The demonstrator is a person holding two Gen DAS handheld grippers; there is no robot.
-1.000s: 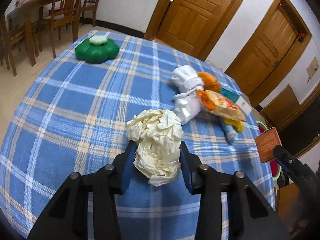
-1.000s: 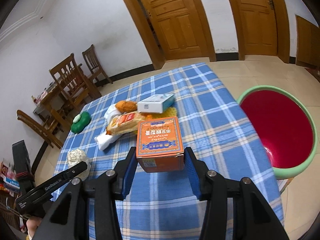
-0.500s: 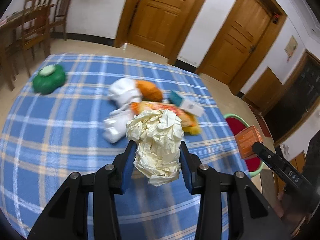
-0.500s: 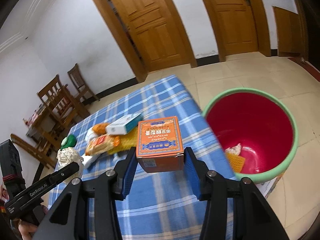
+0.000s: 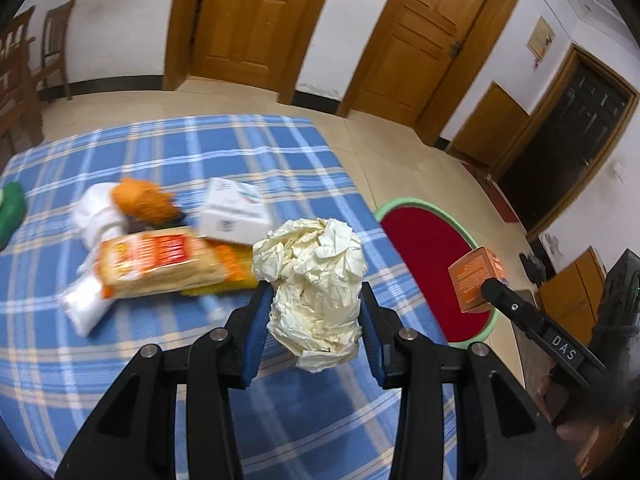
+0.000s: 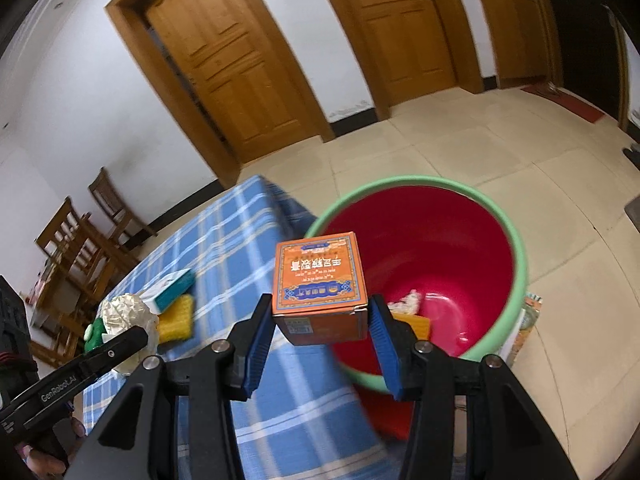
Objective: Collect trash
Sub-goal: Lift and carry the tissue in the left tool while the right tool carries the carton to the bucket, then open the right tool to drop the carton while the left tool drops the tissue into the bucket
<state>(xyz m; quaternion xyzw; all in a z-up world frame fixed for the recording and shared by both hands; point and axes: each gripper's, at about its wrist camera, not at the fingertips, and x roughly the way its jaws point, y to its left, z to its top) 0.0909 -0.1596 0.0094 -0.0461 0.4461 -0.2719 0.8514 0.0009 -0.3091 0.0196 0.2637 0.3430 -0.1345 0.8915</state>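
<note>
My left gripper (image 5: pixel 314 316) is shut on a crumpled cream paper ball (image 5: pixel 314 280), held above the blue plaid tablecloth (image 5: pixel 120 360) near its right edge. An orange box (image 6: pixel 318 280) sits clamped in my right gripper (image 6: pixel 320 330), over the near rim of a red bin with a green rim (image 6: pixel 520 248); a few scraps lie at the bin's bottom. From the left wrist view the same orange box (image 5: pixel 474 278) and the bin (image 5: pixel 424 240) appear at right. The paper ball (image 6: pixel 126 312) shows at lower left in the right wrist view.
On the cloth lie an orange-and-yellow snack packet (image 5: pixel 160 264), a white box (image 5: pixel 234 212), a white bag (image 5: pixel 96 212), an orange bundle (image 5: pixel 142 198) and a green object (image 5: pixel 10 212). Wooden chairs (image 6: pixel 80 240) stand beyond the table. Wooden doors (image 5: pixel 424 40) line the far wall.
Both grippers swung rightward with their loads. The bin has come under the orange box, and the paper ball has passed from mid-table to the table's right edge.
</note>
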